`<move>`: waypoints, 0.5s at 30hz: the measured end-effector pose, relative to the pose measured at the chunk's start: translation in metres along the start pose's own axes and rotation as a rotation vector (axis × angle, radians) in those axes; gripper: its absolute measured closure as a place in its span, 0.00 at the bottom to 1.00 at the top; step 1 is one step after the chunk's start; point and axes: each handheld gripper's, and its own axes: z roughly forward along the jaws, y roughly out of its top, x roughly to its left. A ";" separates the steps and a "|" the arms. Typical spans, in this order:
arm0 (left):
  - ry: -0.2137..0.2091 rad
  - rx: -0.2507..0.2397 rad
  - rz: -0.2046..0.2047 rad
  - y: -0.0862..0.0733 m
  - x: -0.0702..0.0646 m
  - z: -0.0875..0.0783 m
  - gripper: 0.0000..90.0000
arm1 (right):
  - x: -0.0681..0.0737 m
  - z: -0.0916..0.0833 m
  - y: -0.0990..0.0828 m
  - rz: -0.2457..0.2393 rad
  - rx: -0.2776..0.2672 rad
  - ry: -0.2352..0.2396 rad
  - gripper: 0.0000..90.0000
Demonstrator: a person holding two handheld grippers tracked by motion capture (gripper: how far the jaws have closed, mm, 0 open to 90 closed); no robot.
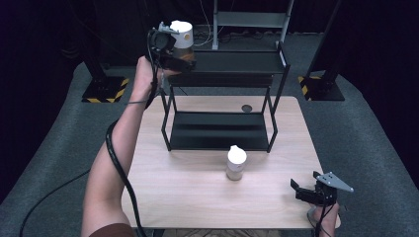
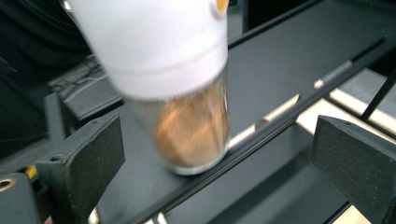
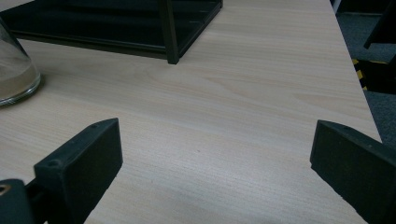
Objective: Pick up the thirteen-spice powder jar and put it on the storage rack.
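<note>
- Right gripper (image 1: pixel 302 190): rests at the near right corner of the table (image 1: pixel 276 197), jaws spread wide with nothing between them; bare wood lies ahead of it in the right gripper view.
- Second jar (image 1: pixel 236 163): white-capped, part filled with brown powder, upright on the table just in front of the rack's lower shelf (image 1: pixel 217 131), well apart from both grippers. It is probably next to be shelved.
- Rack (image 1: pixel 274 106): a black two-tier frame standing on the far half of the table; a small dark disc (image 1: pixel 246 107) lies on the table behind it.
- Jar (image 2: pixel 177 88): stands at the left end of the top shelf (image 1: pixel 237 61), close to the front rail; its image is blurred.
- Left gripper (image 1: pixel 175 55): raised at that shelf end, jaws wide apart either side of the jar, pads clear of the glass.
- Technique: withdraw straight back and slightly upward, keeping both pads off the glass; a sideways brush could tip the jar over the rail. The rack's upright posts limit the exit path.
</note>
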 end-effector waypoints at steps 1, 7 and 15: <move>0.000 0.000 0.003 -0.003 -0.001 -0.003 0.02 | 0.000 0.000 0.000 0.001 0.000 0.000 0.02; 0.003 0.029 0.040 -0.028 -0.009 -0.016 0.00 | 0.000 0.000 0.000 0.002 0.002 -0.003 0.02; -0.025 0.085 0.074 -0.087 -0.019 -0.027 0.00 | 0.001 0.001 0.001 -0.005 0.008 -0.005 0.02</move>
